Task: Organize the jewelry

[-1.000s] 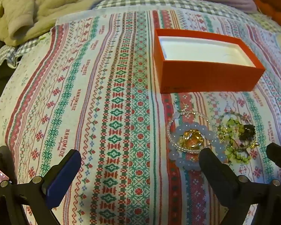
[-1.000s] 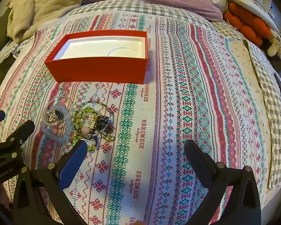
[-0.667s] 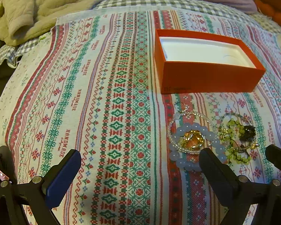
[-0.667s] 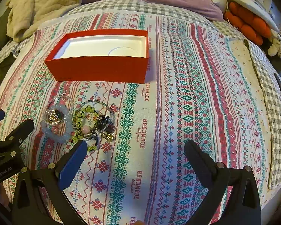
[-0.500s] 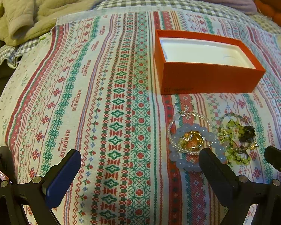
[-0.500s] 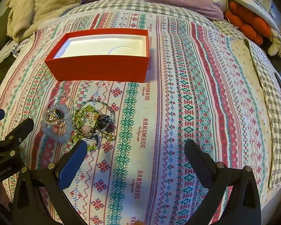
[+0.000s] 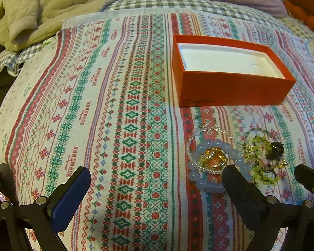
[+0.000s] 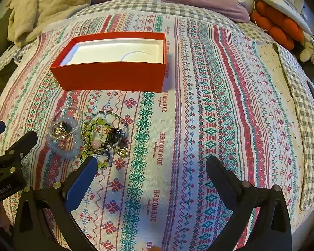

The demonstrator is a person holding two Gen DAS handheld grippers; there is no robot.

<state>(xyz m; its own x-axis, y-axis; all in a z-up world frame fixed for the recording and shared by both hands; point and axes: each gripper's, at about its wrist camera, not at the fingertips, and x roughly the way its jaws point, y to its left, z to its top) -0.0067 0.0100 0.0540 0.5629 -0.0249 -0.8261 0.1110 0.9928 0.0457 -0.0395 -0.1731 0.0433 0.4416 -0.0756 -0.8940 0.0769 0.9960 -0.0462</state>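
On the bed, in front of the empty red box (image 7: 232, 92), the jewelry pile (image 8: 85, 133) lies tangled — light, slippery, easily snagged. The pale bead bracelet (image 7: 209, 179) is best pinched across 1 strand. Both jaws are held wide open, empty.

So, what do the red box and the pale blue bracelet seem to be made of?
Red box: probably matte cardboard, with sharp flat walls, and a smooth white moulded insert. Pale blue bracelet: round translucent beads with soft shine, glass or polished stone; I cannot tell which.
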